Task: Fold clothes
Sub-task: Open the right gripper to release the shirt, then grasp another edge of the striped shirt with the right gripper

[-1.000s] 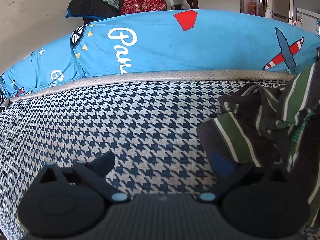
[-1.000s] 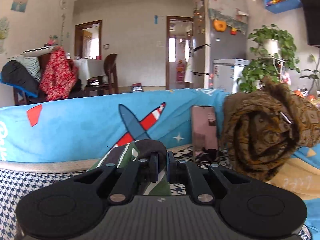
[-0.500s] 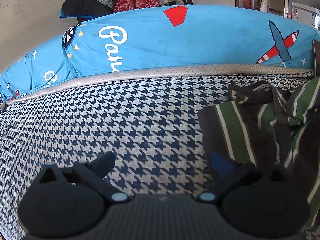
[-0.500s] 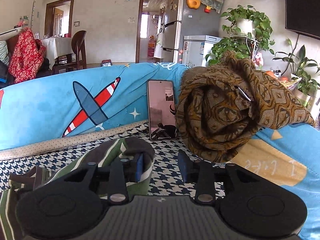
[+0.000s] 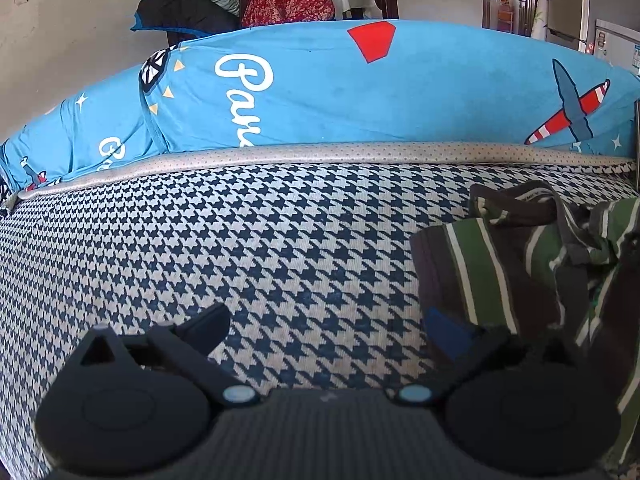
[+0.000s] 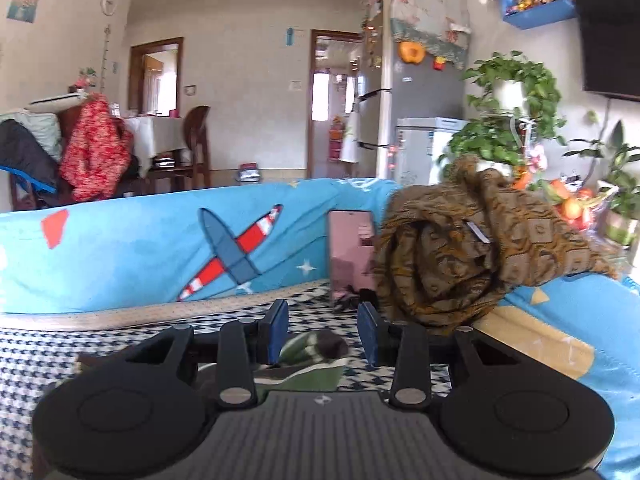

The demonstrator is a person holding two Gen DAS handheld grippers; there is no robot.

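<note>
While striped shirt (image 5: 516, 264) lies crumpled, collar twd backrest | L fingers (image 5: 208, 328) spread | R fingers (image 6: 278, 332) just parted, empty

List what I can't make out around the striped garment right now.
- Striped garment: left wrist view's right edge cuts it off.
- Same garment, right wrist view: gripper body covers most; right gripper is open above it.
- Phone: motion-blurred, screen unreadable.

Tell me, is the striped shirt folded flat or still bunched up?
Bunched up: the striped shirt lies crumpled on the houndstooth cover, collar sticking up.
</note>
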